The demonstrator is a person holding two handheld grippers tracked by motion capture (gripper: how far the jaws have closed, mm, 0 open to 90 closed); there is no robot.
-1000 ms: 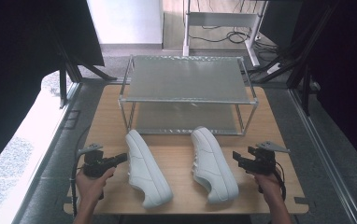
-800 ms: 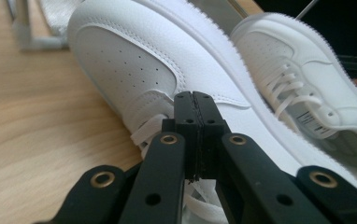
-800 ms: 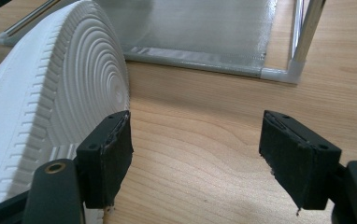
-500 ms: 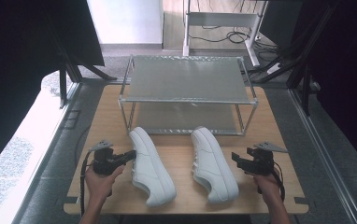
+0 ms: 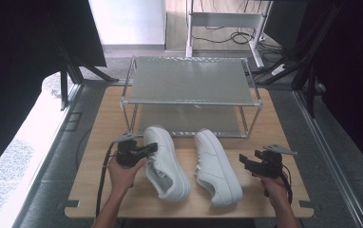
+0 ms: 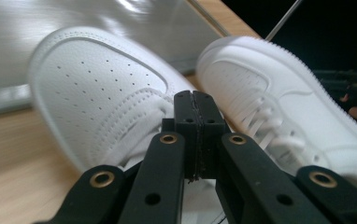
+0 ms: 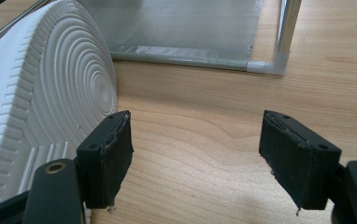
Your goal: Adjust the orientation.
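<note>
Two white sneakers lay on the wooden table (image 5: 99,123) in front of a two-tier metal rack (image 5: 189,88), and we worked on them with a gripper in each hand. The left sneaker (image 5: 166,161) sat with its toe close to the rack's lower shelf and its heel toward us, angled a little to the right; the right sneaker (image 5: 216,166) lay just beside it, apart from it, tipped onto its side so that our right gripper view faced its ridged sole (image 7: 50,93). Our left gripper (image 5: 144,149) was at the left flank of the left sneaker, jaws pressed together with nothing between them; in the left gripper view the closed tips sat over the shoe's laced upper (image 6: 106,93), though we could not tell whether they touched it. That view also showed the other shoe (image 6: 279,107) farther right. Our right gripper (image 5: 248,164) was near the right sneaker's outer side but clear of it, jaws spread wide and empty above bare wood. In the right gripper view the left jaw stood just beside the sole's edge, and a corner post of the rack (image 7: 286,32) rose beyond. We held both tools from below, hands entering at the table's near edge.
</note>
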